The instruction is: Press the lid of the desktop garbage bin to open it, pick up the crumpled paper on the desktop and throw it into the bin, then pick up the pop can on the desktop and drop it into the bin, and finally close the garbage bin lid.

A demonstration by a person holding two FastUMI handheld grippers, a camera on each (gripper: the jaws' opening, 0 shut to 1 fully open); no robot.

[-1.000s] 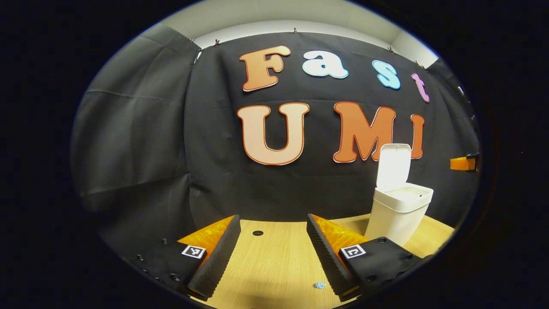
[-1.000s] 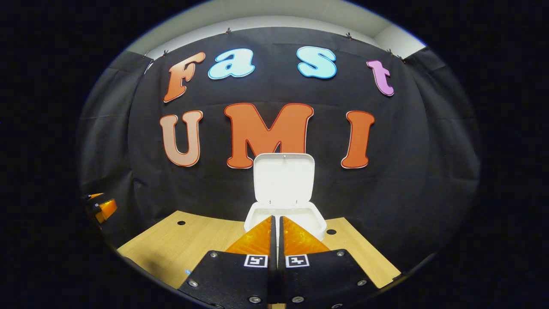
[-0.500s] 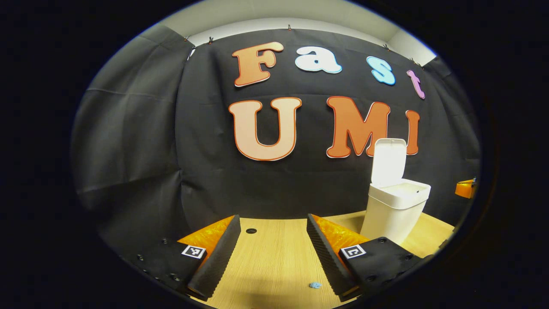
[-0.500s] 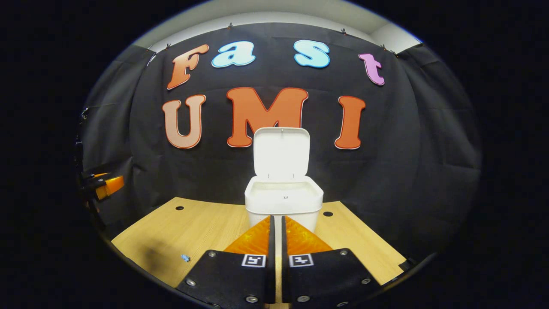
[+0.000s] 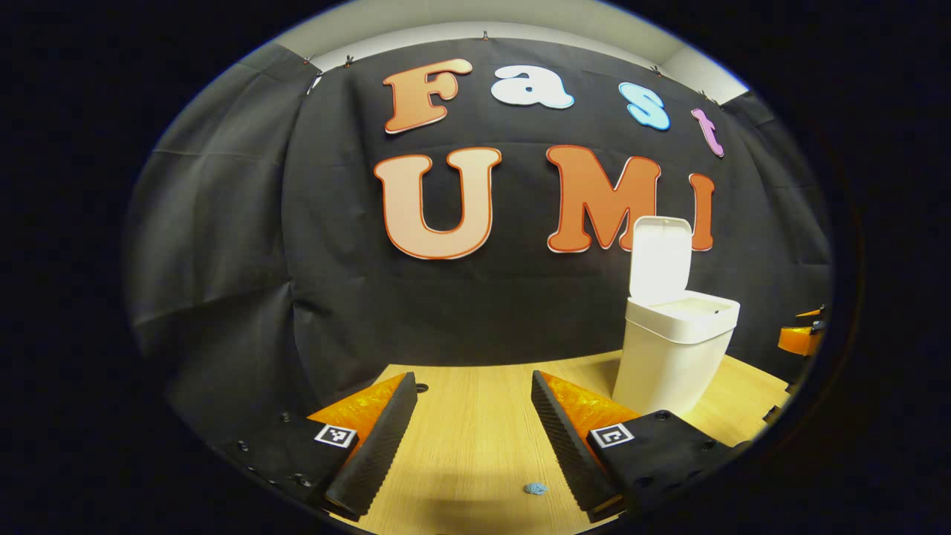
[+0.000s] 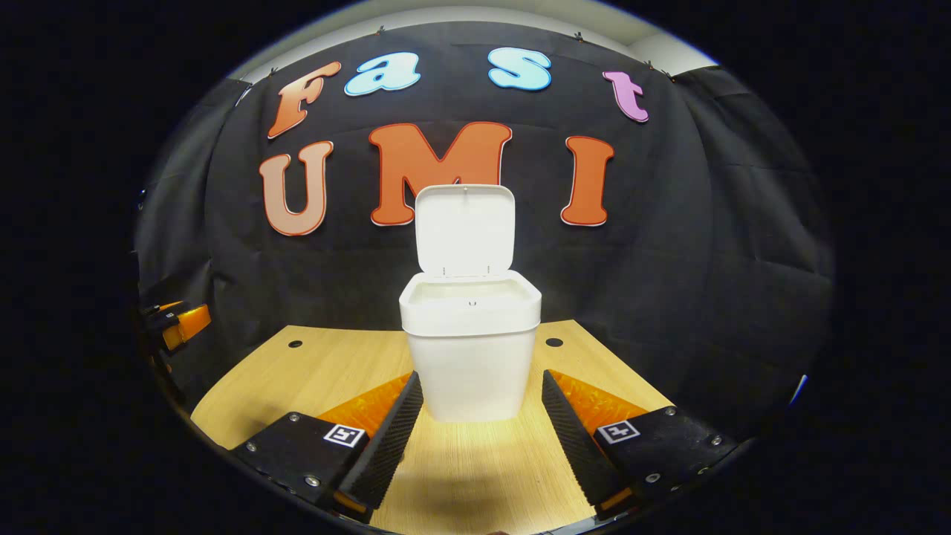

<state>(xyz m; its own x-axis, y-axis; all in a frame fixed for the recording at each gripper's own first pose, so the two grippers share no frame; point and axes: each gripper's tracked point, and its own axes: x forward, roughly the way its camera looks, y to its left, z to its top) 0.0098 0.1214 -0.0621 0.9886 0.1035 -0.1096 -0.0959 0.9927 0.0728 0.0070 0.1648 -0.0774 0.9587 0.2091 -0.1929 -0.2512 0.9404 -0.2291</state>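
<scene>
On the left, the left gripper (image 5: 468, 438) hovers low over the wooden desk (image 5: 475, 438), its jaws spread apart and holding nothing, just as a second ago. A tiny blue scrap (image 5: 534, 488) lies on the desk between them. To the right stands the white garbage bin (image 6: 471, 349), its lid (image 6: 464, 229) upright and open. The right gripper (image 6: 481, 438), whose jaws were pressed together a moment ago, has backed away and released them wide, empty. With the lid open, closing it looks like the remaining step.
</scene>
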